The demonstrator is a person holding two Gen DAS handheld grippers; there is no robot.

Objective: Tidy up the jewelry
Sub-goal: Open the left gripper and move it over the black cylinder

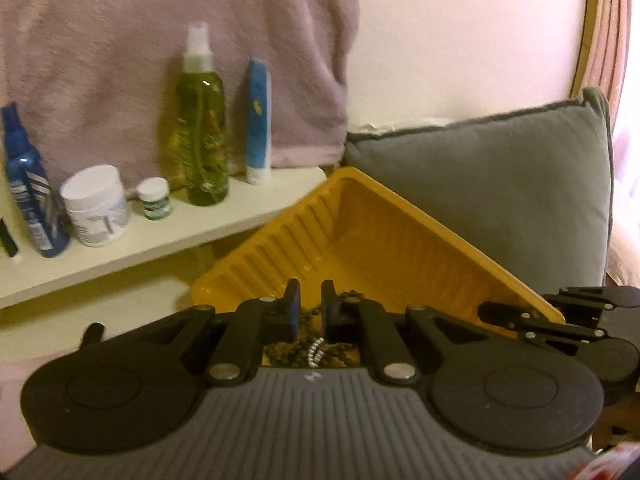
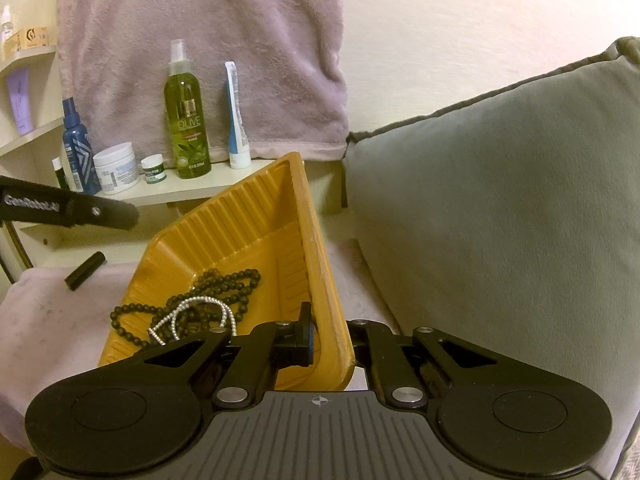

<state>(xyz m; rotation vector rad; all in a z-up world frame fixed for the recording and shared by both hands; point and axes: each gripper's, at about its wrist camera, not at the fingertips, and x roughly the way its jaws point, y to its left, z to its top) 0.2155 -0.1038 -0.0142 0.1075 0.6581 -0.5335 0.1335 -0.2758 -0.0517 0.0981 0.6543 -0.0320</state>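
Jewelry: I saw dark beaded necklace (image 2: 224, 284) and silver chain (image 2: 192, 314) lying inside yellow tray (image 2: 240, 216).
Right hand-held gripper (image 2: 328, 336): clamped on tray's rim.
Left hand-held gripper (image 1: 311, 300): slightly apart, gripping nothing.

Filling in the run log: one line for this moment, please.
right gripper: shut on yellow tray rim | left gripper: open over tray | black beads, silver chain: in tray

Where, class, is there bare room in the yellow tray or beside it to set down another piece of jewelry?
The far half of the ribbed yellow plastic tray is bare, bordered by its back walls. The pinkish cloth left of the tray is free past the small black cylinder. The near end is crowded: dark beaded necklace, silver bead chain, and the right gripper clamping the rim.
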